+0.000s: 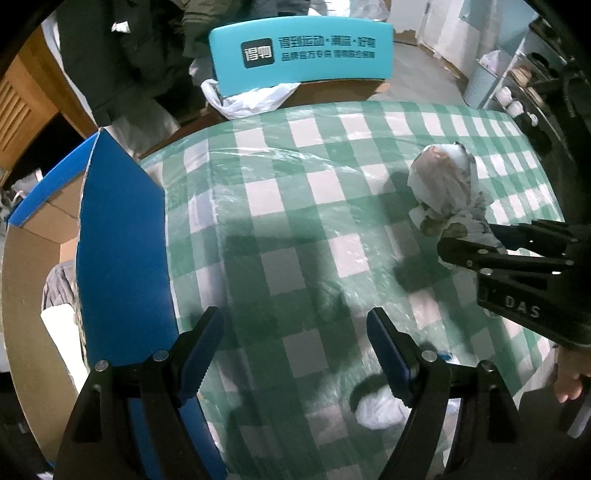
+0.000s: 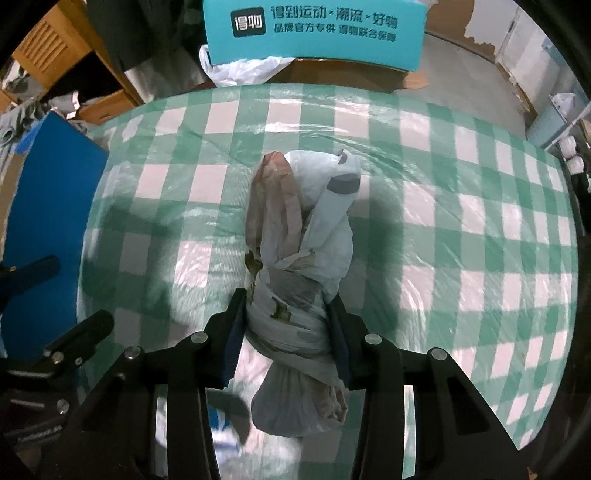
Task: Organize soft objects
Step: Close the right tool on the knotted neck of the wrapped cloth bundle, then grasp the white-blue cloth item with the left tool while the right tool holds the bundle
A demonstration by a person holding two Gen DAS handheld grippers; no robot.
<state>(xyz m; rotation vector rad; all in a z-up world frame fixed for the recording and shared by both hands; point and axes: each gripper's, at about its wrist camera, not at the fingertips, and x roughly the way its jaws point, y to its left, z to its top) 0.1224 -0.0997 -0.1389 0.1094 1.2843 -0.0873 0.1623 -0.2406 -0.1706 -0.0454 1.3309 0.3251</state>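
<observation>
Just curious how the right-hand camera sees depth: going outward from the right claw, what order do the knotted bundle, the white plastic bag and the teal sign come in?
1. Knotted bundle: between the right claw fingers.
2. White plastic bag: beyond the checked cloth's far edge, left of centre.
3. Teal sign: just behind the bag, top centre.

The left tongs (image 1: 295, 354) are hanging wide apart over the green-and-white checked surface (image 1: 295, 206), nothing between their blue pads. At the right, the right tongs (image 1: 480, 236) are gripping a knotted bundle of plastic bags (image 1: 443, 188). A blue cardboard flap (image 1: 122, 240) is standing at the left, and a teal box (image 1: 301, 53) is sitting beyond the far edge.
</observation>
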